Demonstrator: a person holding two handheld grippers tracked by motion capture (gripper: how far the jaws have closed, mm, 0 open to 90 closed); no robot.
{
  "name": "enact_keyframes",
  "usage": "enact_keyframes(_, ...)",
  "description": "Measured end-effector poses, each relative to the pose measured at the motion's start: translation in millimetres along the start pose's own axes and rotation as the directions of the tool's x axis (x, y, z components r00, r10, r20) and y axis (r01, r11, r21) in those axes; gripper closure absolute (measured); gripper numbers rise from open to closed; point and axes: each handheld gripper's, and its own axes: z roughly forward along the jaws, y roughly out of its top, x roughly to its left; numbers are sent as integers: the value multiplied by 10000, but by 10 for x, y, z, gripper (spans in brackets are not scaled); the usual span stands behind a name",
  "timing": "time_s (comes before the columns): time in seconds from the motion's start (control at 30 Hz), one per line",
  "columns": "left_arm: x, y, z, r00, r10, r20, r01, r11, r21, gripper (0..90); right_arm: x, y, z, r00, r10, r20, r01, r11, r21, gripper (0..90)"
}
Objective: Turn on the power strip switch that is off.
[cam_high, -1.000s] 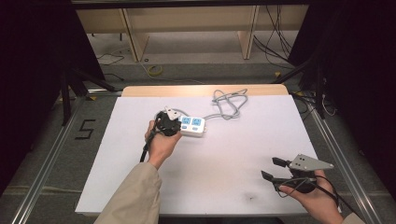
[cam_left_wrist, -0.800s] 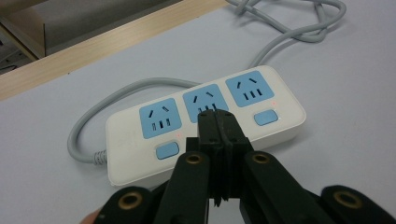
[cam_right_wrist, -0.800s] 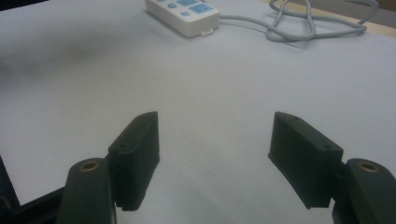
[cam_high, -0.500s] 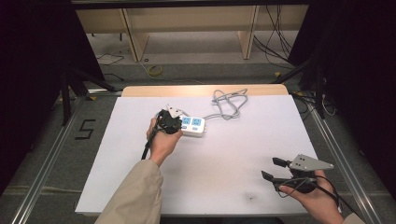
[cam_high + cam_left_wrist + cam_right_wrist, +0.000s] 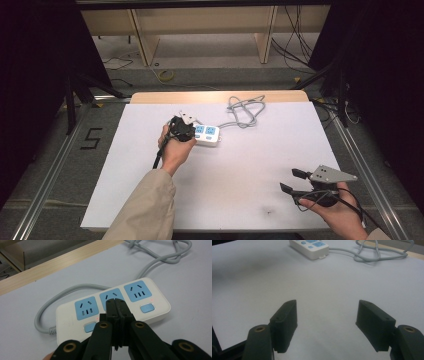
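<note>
A white power strip [image 5: 112,308] with three blue sockets and blue switches lies on the white table, its grey cable [image 5: 160,260] coiled behind it. In the high view the strip [image 5: 207,135] sits at mid-table beside my left hand. My left gripper [image 5: 116,302] is shut, empty, its tips over the middle socket. The same gripper [image 5: 181,128] shows at the strip's left end. My right gripper [image 5: 292,181] rests near the front right of the table, open and empty. From the right gripper [image 5: 327,322] the strip [image 5: 310,247] lies far ahead.
The grey cable [image 5: 245,112] loops toward the wooden back edge [image 5: 215,96] of the table. A wooden shelf frame and loose cables stand on the floor beyond. A metal rail [image 5: 370,175] runs along the table's right side. A small dark mark [image 5: 269,212] sits near the front.
My left gripper has edged slightly toward the power strip. The right gripper has stayed where it was.
</note>
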Motion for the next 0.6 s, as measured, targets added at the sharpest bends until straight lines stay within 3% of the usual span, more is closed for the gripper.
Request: enact_keyframes(0.6,-27,31,96,9999,77,74,-78,9998,156,897,-7,-3,1,10000,-16,3,16,10000,12,336)
